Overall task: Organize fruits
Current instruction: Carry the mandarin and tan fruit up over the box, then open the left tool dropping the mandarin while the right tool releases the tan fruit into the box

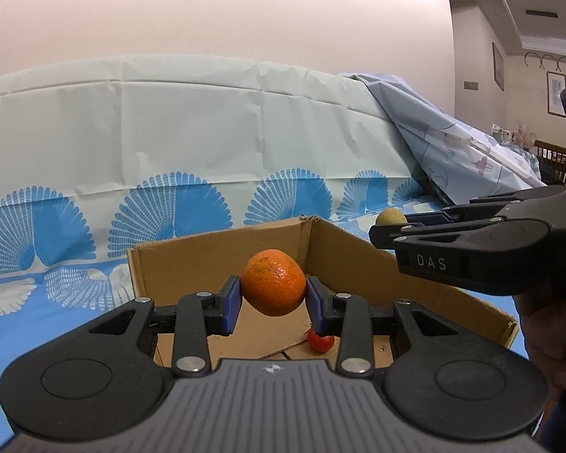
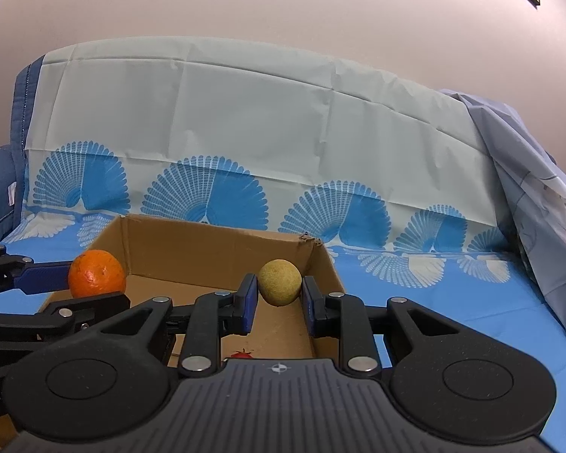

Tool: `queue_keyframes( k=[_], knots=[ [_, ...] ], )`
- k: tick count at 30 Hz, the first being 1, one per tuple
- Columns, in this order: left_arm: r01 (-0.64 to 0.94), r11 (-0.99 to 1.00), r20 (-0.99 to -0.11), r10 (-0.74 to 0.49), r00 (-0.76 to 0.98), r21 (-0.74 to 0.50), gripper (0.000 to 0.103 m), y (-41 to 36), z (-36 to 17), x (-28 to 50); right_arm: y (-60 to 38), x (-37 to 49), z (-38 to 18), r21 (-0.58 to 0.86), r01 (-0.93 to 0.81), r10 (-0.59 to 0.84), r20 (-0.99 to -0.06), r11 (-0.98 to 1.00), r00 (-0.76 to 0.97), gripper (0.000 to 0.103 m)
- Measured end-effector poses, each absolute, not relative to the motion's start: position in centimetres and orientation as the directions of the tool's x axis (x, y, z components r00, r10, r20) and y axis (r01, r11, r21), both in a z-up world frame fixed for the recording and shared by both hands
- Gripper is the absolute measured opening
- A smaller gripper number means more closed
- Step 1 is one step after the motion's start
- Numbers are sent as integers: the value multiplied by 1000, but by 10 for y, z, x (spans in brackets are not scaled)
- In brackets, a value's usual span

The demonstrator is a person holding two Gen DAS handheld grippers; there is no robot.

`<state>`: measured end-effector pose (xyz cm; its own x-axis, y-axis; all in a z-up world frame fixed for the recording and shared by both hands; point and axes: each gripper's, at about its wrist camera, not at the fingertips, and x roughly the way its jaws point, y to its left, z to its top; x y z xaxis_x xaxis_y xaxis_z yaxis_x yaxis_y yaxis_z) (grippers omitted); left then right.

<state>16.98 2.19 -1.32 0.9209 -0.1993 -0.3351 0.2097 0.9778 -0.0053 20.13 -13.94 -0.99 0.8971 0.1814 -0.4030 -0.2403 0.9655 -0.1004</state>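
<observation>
My left gripper point(image 1: 273, 298) is shut on an orange point(image 1: 273, 287) and holds it above the open cardboard box point(image 1: 215, 253). My right gripper point(image 2: 277, 296) is shut on a yellow-green round fruit point(image 2: 280, 282) and holds it over the same box point(image 2: 207, 249), near its right wall. A small red tomato point(image 1: 320, 341) lies on the box floor; its top shows in the right wrist view point(image 2: 241, 355). The orange point(image 2: 96, 273) and left gripper point(image 2: 56, 294) show at the left of the right wrist view. The right gripper point(image 1: 388, 226) with the yellow fruit point(image 1: 391, 216) shows at the right of the left wrist view.
The box stands on a blue cloth with white and blue fan patterns point(image 2: 434, 302). The cloth rises over a backrest point(image 2: 245, 132) behind the box. A pale blue sheet point(image 1: 452, 143) is draped at the right. A wall point(image 1: 207, 11) stands behind.
</observation>
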Motion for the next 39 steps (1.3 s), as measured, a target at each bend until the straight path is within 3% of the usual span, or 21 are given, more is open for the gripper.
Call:
queue_keyframes(
  k=[26, 29, 33, 37, 39],
  knots=[
    [210, 978, -328, -199, 924, -2, 43, 20, -11, 169, -140, 202, -11, -107, -246, 183, -406, 963, 895, 26],
    [213, 977, -327, -203, 923, -4, 54, 19, -10, 168, -140, 204, -13, -116, -241, 172, -420, 964, 891, 43],
    [209, 978, -314, -198, 928, -1, 57, 19, -10, 165, -141, 204, -13, -120, -231, 161, -420, 966, 893, 56],
    [197, 980, -293, -187, 938, 6, 69, 21, -10, 156, -144, 200, -13, -123, -205, 137, -416, 971, 899, 83],
    [187, 982, -290, -176, 941, 11, 75, 22, -9, 148, -145, 196, -11, -125, -193, 126, -411, 973, 903, 90]
  ],
)
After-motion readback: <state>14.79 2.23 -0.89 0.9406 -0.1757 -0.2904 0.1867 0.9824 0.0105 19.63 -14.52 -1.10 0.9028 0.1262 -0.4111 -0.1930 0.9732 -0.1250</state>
